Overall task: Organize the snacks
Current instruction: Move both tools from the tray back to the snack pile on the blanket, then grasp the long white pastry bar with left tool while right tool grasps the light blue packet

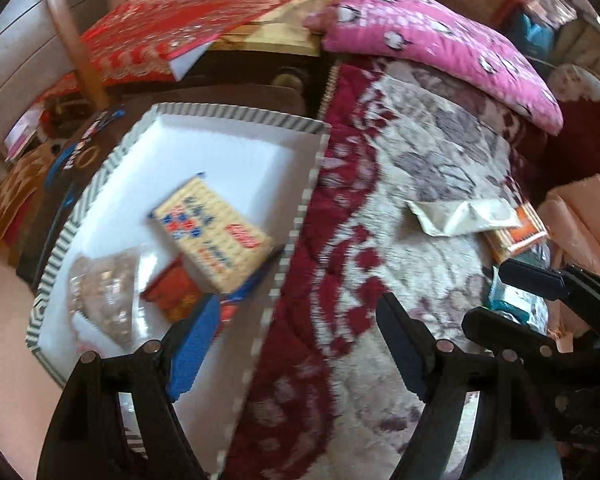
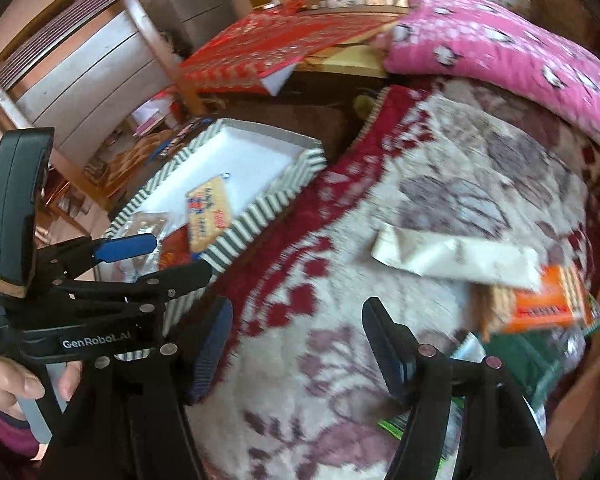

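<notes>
A grey-and-white striped box sits at the left edge of a red-and-cream blanket. In it lie a yellow cracker packet, a red packet and a clear bag. On the blanket to the right lie a cream wrapper, an orange packet and a green packet. My left gripper stands open over the box's right wall, holding nothing. My right gripper stands open above bare blanket, left of the loose snacks.
A pink pillow lies at the back right of the blanket. A flat red box rests on a dark table behind. A wooden chair leg and clutter stand left of the striped box. A hand holds the left gripper's handle.
</notes>
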`<state>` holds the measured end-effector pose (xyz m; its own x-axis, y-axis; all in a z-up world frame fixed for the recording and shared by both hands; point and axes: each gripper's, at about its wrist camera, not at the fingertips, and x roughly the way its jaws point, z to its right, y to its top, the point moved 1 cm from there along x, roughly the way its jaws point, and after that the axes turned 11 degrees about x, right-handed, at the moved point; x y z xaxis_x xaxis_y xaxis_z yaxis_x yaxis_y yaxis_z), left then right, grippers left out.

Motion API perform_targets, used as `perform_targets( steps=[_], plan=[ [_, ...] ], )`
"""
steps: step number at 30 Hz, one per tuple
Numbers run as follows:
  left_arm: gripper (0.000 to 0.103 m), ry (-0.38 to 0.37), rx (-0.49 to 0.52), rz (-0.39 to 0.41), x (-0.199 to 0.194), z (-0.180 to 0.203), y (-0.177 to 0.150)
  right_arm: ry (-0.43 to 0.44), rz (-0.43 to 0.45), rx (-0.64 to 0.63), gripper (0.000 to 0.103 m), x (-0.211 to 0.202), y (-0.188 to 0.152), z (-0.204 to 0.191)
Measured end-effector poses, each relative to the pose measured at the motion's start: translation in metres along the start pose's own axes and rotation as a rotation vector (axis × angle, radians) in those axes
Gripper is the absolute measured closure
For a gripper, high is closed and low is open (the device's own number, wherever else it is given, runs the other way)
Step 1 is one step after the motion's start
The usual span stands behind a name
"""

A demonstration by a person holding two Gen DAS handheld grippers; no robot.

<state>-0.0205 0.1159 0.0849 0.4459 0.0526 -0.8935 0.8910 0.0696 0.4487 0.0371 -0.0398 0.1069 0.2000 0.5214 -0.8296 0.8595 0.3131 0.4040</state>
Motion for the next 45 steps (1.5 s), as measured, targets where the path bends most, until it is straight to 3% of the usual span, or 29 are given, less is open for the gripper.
perform_targets(
  steps=[21, 31, 39, 45],
  plan=[
    [0.024, -0.101, 0.183, -0.059, 0.043, 0.087, 0.037, -0.099, 0.003, 0.191, 0.028, -0.036, -0.033, 0.109],
    [0.024, -0.206, 0.375, -0.104, 0.082, 0.122, 0.069, -0.113, -0.014, 0.234, 0.027, -0.036, -0.043, 0.131],
    [0.024, -0.232, 0.509, -0.093, 0.11, 0.146, 0.093, -0.114, -0.033, 0.258, 0.027, -0.03, -0.046, 0.141],
    [0.024, -0.199, 0.592, -0.103, 0.127, 0.164, 0.099, -0.107, -0.042, 0.275, 0.027, -0.027, -0.048, 0.146]
  ],
)
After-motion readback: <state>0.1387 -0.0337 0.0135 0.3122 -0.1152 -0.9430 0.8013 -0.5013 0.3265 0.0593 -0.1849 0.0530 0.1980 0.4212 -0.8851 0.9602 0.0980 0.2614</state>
